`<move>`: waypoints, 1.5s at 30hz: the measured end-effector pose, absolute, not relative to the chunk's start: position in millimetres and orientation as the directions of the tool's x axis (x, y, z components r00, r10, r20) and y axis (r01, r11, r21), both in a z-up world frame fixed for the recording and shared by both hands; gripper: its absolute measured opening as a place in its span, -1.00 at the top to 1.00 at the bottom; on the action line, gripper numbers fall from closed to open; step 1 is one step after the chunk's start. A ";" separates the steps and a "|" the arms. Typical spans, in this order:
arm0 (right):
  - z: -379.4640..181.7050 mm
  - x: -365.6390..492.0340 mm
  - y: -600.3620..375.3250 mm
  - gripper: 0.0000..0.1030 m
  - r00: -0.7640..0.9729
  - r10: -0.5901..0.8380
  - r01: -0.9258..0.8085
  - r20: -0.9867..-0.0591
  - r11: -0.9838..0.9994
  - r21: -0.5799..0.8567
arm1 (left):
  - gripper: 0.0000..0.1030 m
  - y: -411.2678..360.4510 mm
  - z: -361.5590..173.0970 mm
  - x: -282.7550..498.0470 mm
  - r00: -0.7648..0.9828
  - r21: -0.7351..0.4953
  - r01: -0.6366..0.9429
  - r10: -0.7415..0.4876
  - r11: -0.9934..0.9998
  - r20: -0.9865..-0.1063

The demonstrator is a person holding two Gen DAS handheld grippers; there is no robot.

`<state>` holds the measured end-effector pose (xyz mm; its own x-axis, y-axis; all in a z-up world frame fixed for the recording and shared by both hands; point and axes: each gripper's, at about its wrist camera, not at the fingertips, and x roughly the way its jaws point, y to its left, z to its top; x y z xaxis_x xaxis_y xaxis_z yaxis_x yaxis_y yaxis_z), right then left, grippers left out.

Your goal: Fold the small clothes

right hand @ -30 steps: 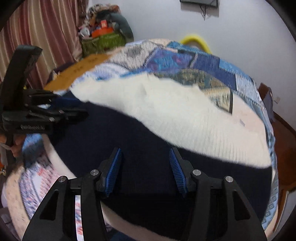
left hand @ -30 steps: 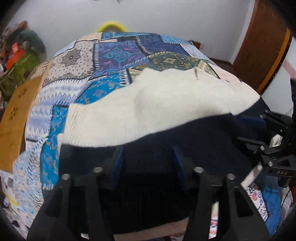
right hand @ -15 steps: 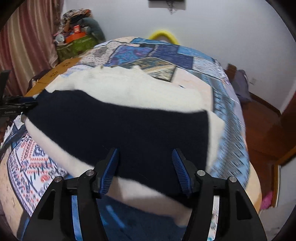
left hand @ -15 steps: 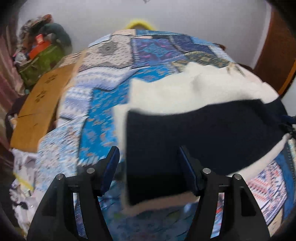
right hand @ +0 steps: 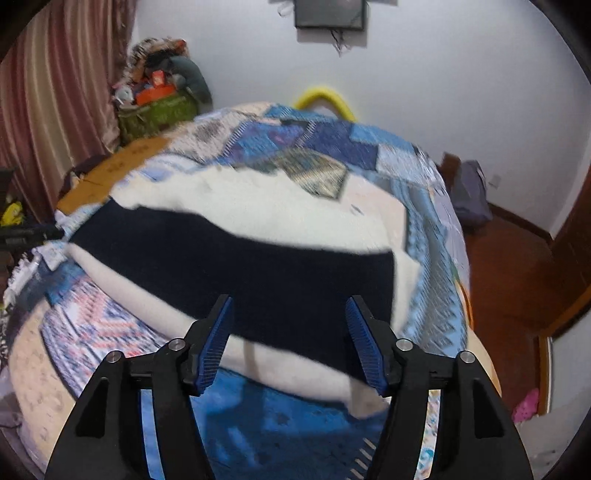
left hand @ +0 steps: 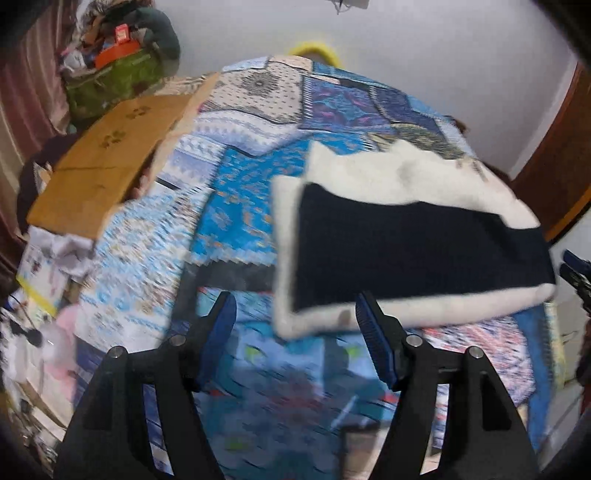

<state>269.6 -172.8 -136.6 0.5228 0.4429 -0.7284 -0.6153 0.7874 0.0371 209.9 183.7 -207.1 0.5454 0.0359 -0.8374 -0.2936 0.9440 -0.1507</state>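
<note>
Left wrist view: the left gripper [left hand: 295, 325] hangs above the patchwork bedspread [left hand: 236, 206], its blue-padded jaws spread wide and holding nothing. A cream and navy knit garment [left hand: 406, 243] lies folded on the bed, right of centre, with the navy band across its near half and cream fabric showing along the far and near edges; its near left corner sits between the jaw tips in the picture, though contact cannot be judged. A flat cardboard sheet [left hand: 110, 162] rests at the far left edge of the bed, and a green bag [left hand: 110, 85] stuffed with items stands beyond it by the wall. Motion blur softens the near bedspread.

Right wrist view: the right gripper [right hand: 290, 339] is likewise released, jaws apart over the near right end of the garment [right hand: 258, 269]. A yellow curved object [right hand: 325, 96] rises behind the far edge of the bed, below a dark wall-mounted screen [right hand: 330, 14]. Striped curtains [right hand: 55, 103] hang at far left.
</note>
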 end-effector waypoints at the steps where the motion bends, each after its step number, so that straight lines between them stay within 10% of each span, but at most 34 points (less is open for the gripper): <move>1: -133.6 268.3 -165.3 -0.19 0.521 0.460 -0.629 -0.719 0.776 0.040 | -0.38 178.1 -208.0 208.7 0.548 -0.178 -0.285 0.008 0.942 -0.836; 18: -195.5 279.4 -105.8 -0.29 0.366 0.477 -0.707 -0.799 0.701 0.095 | -0.47 172.7 -260.9 252.3 0.590 -0.668 -0.361 -0.395 0.651 -0.704; 25: -196.1 278.2 -106.8 -0.30 0.356 0.494 -0.708 -0.793 0.697 0.117 | -0.40 207.3 -274.6 278.3 0.625 -0.664 -0.449 -0.321 0.598 -0.711; 30: -192.0 277.1 -108.9 -0.28 0.352 0.498 -0.706 -0.793 0.697 0.124 | 0.42 216.1 -270.6 284.2 0.637 -0.634 -0.469 -0.263 0.615 -0.725; 45: -176.8 282.1 -165.5 -0.28 0.421 0.477 -0.608 -0.771 0.779 0.150 | 0.54 214.4 -115.5 249.6 0.758 -0.366 -0.420 0.099 0.830 -0.645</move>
<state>282.1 -165.5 -176.8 0.4210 0.4772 -0.7714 -0.6083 0.7794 0.1502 249.6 214.4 -115.5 0.7575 0.0985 -0.6453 -0.4199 0.8304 -0.3661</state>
